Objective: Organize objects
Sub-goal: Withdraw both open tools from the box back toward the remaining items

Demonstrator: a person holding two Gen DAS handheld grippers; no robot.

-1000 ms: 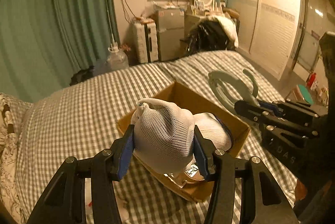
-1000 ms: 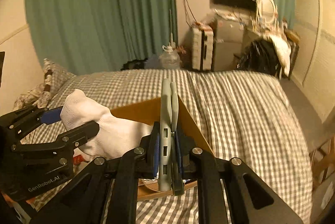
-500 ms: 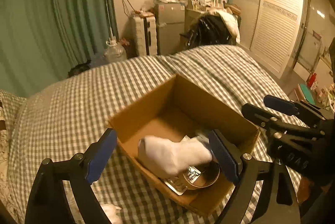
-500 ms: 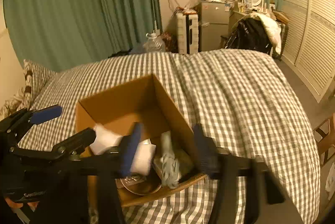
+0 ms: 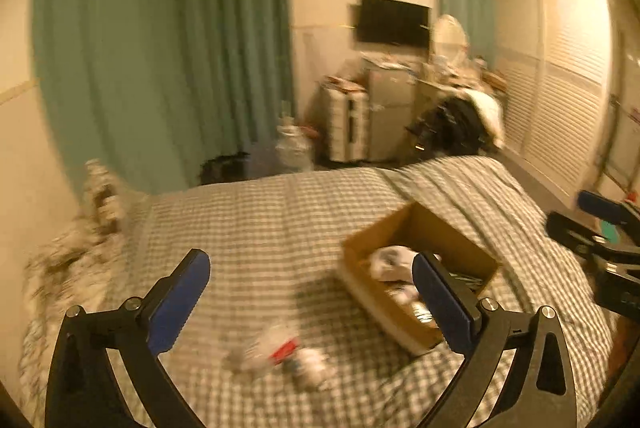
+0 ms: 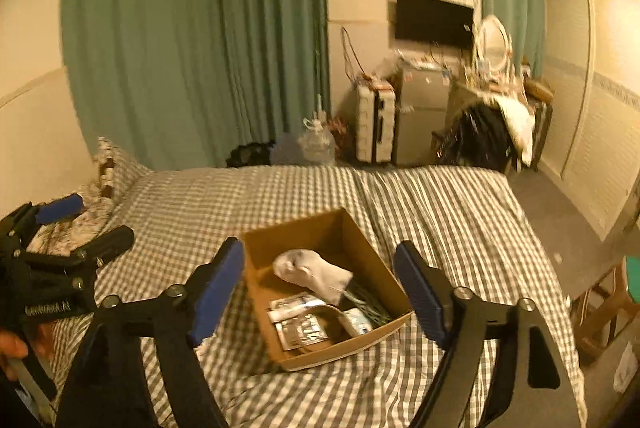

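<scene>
Both the left gripper [image 5: 310,298] and right gripper [image 6: 320,284] have jaws spread wide, holding nothing. The white sock [image 6: 310,273] lies inside the cardboard box [image 6: 276,240] on the bed [image 6: 440,204], at 12 o'clock from the right gripper.

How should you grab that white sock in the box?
Come straight down from above, since the box walls block the sides. Pinch the sock across its narrower middle: it lies flat on top of the other things, rounded end toward the far wall.

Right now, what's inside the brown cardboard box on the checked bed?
Inside the brown cardboard box: a white sock on top, flat packets below it. Whatever lies under them is covered.
</scene>
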